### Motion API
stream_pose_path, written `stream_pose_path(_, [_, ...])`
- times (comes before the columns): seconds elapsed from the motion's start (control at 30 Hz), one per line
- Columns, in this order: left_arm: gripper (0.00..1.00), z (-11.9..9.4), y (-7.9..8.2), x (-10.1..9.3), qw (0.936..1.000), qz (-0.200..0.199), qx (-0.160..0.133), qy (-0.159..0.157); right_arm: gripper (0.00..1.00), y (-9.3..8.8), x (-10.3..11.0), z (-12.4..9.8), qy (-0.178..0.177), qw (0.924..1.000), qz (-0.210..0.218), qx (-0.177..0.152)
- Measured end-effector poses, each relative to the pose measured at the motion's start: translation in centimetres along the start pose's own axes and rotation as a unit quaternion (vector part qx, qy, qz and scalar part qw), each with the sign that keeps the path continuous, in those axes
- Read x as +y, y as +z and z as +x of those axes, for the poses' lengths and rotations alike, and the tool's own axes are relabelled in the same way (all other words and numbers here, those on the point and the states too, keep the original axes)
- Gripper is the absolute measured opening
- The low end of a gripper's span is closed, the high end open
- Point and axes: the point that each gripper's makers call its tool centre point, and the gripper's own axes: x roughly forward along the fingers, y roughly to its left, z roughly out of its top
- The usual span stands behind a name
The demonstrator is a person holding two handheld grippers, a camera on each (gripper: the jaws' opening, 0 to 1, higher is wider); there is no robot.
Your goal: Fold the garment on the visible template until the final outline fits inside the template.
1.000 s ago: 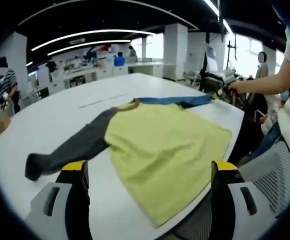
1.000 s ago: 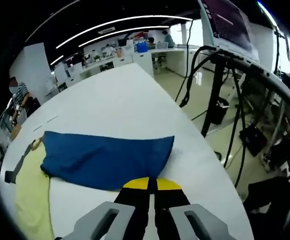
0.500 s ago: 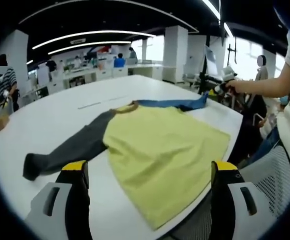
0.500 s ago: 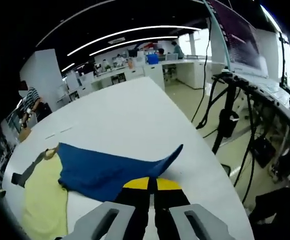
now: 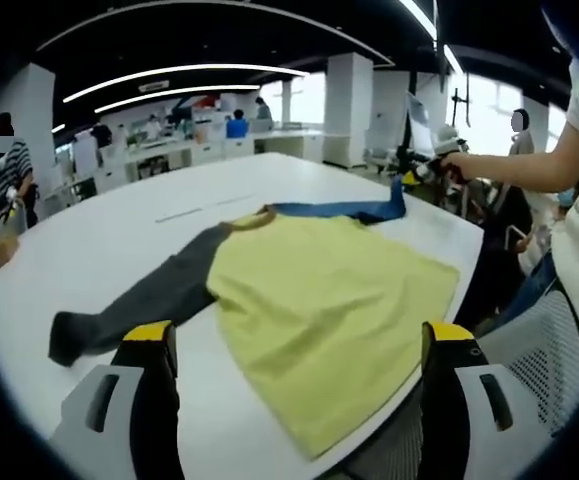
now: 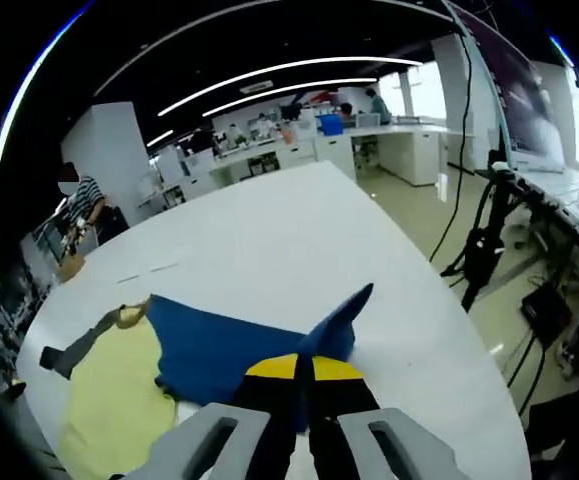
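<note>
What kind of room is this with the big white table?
Probably an open-plan office or lab: long ceiling light strips, rows of desks with people at the back, and a large white table holding a shirt.

The long-sleeved shirt (image 5: 329,300) ahead of the left tool (image 5: 299,345) is soft matt cloth; its blue sleeve (image 6: 239,345) looks the same. The table (image 5: 99,250) beneath is smooth, white and faintly glossy.

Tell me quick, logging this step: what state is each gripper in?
Left gripper: open, holding nothing, above the table edge.
Right gripper: shut on the blue sleeve, lifting its cuff.
</note>
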Motion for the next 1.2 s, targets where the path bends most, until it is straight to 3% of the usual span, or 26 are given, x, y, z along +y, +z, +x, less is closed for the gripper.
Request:
stream_pose_path(0.53, [0.97, 0.1, 0.2, 0.4, 1.0, -0.001, -0.004, 0.002, 0.0, 0.4, 6.0, 2.1, 0.036, 0.9988, -0.028, 0.016])
stream_pose_path(1.2, [0.96, 0.4, 0.2, 0.3, 1.0, 0.0, -0.008, -0.006, 0.0, -0.8, 14.8, 5.1, 0.09, 0.9941, -0.037, 0.048])
